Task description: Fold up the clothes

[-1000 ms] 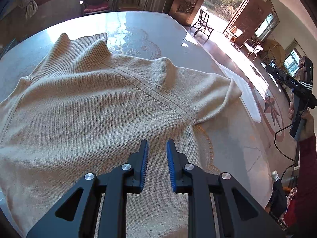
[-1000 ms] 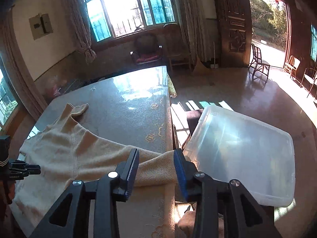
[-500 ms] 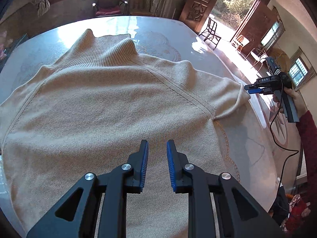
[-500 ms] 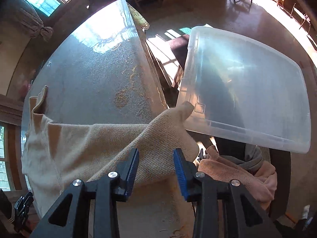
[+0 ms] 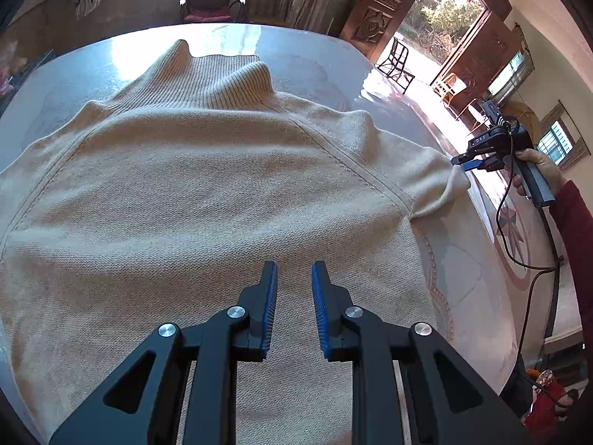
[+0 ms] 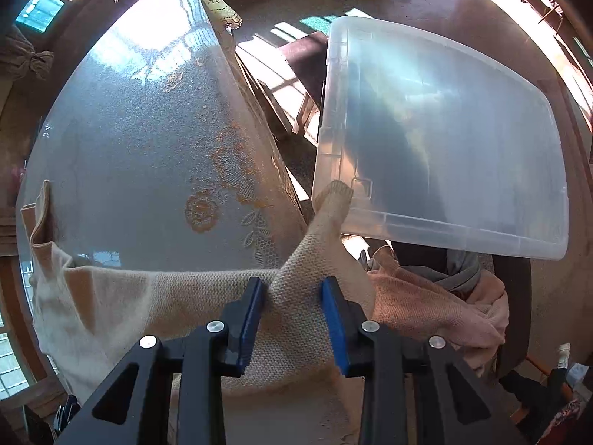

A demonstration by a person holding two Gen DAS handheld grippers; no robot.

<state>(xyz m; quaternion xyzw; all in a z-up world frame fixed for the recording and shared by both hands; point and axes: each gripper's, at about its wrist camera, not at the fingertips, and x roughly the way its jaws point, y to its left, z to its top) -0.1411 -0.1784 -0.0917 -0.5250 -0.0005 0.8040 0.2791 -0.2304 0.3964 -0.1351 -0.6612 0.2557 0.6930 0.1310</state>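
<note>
A beige knit turtleneck sweater [image 5: 207,200] lies spread flat on the table [image 5: 315,63], collar pointing away. My left gripper [image 5: 294,278] hovers open over the sweater's lower body with nothing between its fingers. At the right edge a hand holds my right gripper [image 5: 463,161] at the end of the sweater's right sleeve [image 5: 430,174]. In the right wrist view that sleeve [image 6: 307,259] runs off the table edge. My right gripper [image 6: 292,293] is open, and its blue pads straddle the sleeve near the cuff [image 6: 333,194].
A clear plastic bin [image 6: 444,129] stands beside the table, just beyond the cuff. A pile of pink and grey clothes [image 6: 426,304] lies under it. The glossy table top [image 6: 129,129] shows lace patterns. A black cable [image 5: 530,270] hangs from the right gripper. A chair [image 5: 211,0] stands behind.
My right gripper tilted down and lowered onto the sleeve end, which now sits between its open fingers. The left gripper shifted so the sweater sits more centred; it stays open.
</note>
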